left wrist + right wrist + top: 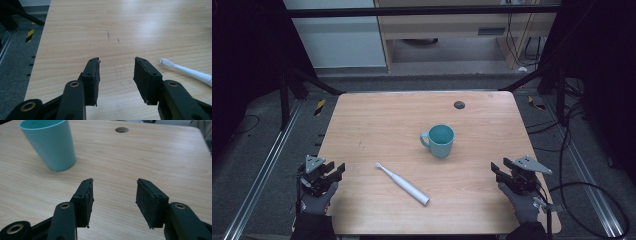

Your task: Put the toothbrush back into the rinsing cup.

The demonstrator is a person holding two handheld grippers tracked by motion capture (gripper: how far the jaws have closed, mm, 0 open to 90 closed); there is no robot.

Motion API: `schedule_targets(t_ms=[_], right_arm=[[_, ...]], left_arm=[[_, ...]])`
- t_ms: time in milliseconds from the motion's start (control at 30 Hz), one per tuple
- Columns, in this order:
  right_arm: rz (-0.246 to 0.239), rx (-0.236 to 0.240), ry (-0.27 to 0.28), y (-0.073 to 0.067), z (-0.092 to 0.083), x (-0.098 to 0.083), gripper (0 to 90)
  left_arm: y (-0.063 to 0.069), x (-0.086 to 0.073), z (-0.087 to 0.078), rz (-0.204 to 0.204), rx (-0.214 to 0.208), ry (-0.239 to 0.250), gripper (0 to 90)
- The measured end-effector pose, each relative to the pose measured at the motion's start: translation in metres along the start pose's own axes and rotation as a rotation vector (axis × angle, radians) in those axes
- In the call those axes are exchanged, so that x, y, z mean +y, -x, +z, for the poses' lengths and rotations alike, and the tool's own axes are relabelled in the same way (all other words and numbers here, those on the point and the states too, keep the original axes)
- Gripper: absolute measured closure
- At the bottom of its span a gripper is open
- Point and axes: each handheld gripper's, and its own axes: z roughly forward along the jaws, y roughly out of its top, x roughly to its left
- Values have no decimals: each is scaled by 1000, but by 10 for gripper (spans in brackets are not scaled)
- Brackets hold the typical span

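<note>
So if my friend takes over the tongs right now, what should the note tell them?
Left tongs: open, holding nothing, at the near left edge of the table.
Right tongs: open, holding nothing, at the near right edge.
Toothbrush: white, lying flat near the front of the table, between the two tongs, brush head pointing towards the left tongs.
Cup: teal, upright in the middle of the table, handle on its left; from above it looks empty.
Done: nothing yet; neither thing is touched.
Left: probably pick up the toothbrush and stand it in the cup.
</note>
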Motion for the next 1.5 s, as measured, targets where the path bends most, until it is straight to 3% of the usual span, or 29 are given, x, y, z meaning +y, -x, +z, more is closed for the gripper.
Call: schedule_targets(t_ms=[200, 467, 767, 933, 1167, 1233, 1500], right_arm=[[-19, 45, -12, -10, 0, 1, 504], [-67, 118, -33, -32, 1, 7, 650], [-125, 264, -93, -73, 16, 15, 815], [-163, 313, -117, -92, 26, 18, 890], [-206, 380, -163, -119, 41, 19, 900], [-225, 411, -184, -134, 50, 18, 900], [-263, 452, -240, -161, 69, 12, 900]], left_arm=[[2, -4, -1, -1, 2, -4, 554], [2, -7, 3, 9, -8, -21, 588], [0, -8, 6, 2, -4, -32, 617], [1, -8, 6, 5, 0, -33, 632], [2, -8, 8, 12, 12, -35, 641], [2, -8, 8, 12, 12, -34, 636], [3, -8, 8, 18, 14, -34, 624]])
